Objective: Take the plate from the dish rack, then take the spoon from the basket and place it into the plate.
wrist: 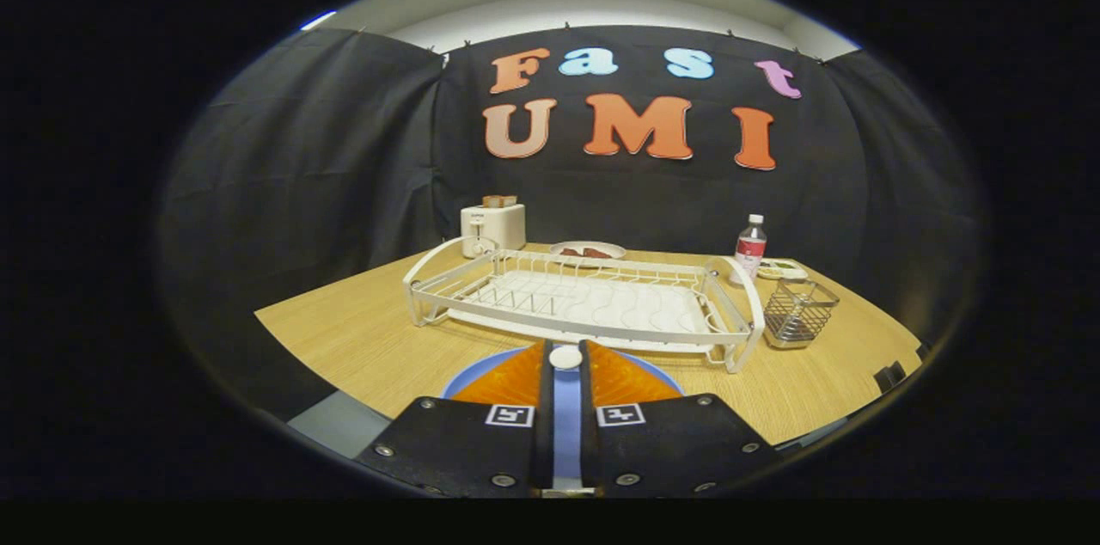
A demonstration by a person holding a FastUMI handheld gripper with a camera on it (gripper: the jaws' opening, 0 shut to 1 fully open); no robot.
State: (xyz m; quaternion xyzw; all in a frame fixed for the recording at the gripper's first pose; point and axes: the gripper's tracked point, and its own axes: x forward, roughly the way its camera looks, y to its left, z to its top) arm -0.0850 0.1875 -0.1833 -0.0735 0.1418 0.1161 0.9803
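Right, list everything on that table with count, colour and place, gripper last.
plate: one, blue, under the fingers, before the rack.
spoon: one, white, its end between the fingertips, over the plate.
dish rack: one, white, beyond the fingers.
basket: one, wire, beside the rack.
bottle: one, clear, behind the basket.
toaster: one, white, behind the rack.
dish: one, white, beside the toaster.
table: one, wooden.
gripper: one, nearly closed around the spoon.

Blue plate (481,369). White spoon (565,357) between the fingers (545,390). White dish rack (584,300), wavy-patterned tray. Silvery wire-mesh basket (799,313). Light wood-grain desk (344,330). White toaster (492,227). Clear bottle (750,248), white cap, red label. Black-and-white square markers (509,415) on gripper (566,364).
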